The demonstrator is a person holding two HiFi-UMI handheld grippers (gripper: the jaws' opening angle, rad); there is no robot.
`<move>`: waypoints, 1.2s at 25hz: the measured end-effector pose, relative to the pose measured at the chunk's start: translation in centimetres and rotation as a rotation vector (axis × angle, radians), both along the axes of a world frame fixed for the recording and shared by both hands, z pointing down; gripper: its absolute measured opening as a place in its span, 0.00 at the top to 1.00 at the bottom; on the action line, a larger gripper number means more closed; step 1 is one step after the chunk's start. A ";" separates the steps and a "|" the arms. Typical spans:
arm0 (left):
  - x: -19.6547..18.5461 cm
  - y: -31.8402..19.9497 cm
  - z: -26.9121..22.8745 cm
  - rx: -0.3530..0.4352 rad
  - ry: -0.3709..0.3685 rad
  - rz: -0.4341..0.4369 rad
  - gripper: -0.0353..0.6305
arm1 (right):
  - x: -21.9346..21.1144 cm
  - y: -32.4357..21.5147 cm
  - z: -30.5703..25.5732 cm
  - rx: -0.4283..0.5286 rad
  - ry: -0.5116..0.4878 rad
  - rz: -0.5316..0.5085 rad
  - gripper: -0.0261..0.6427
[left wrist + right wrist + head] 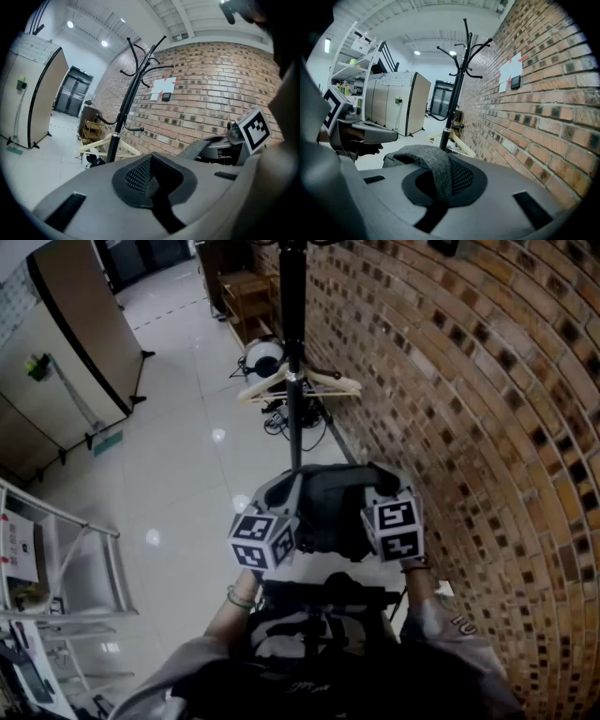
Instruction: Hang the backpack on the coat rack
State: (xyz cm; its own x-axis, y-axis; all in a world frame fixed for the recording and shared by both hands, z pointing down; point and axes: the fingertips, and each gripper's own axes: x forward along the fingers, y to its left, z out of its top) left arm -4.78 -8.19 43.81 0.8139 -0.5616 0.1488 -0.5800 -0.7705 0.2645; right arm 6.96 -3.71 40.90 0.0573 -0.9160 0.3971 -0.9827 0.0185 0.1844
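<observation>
My right gripper [440, 185] pinches the grey felt strap [433, 166] of the dark grey backpack [328, 512] beside it. My left gripper [150, 180] is closed, apparently empty. The black metal coat rack [457, 93] stands ahead of both, with the backpack not yet hung.

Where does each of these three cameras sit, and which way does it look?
Head view: on the person's head, looking steeply down at coat rack and backpack; left gripper and right gripper show.
Left gripper view: on the left gripper, facing the coat rack; the right gripper's marker cube shows.
Right gripper view: on the right gripper, shut on the backpack strap; the left gripper shows.
All three share the coat rack and brick wall.
</observation>
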 end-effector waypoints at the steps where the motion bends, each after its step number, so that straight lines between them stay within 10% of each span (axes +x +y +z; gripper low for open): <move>1: 0.0 -0.3 0.0 0.000 0.001 0.001 0.94 | 0.1 -0.5 -0.2 0.003 0.003 -0.002 0.95; 30: 5.9 -14.4 -1.0 -0.041 0.071 -0.327 0.94 | 9.4 -19.3 -1.6 -0.007 0.070 -0.264 0.95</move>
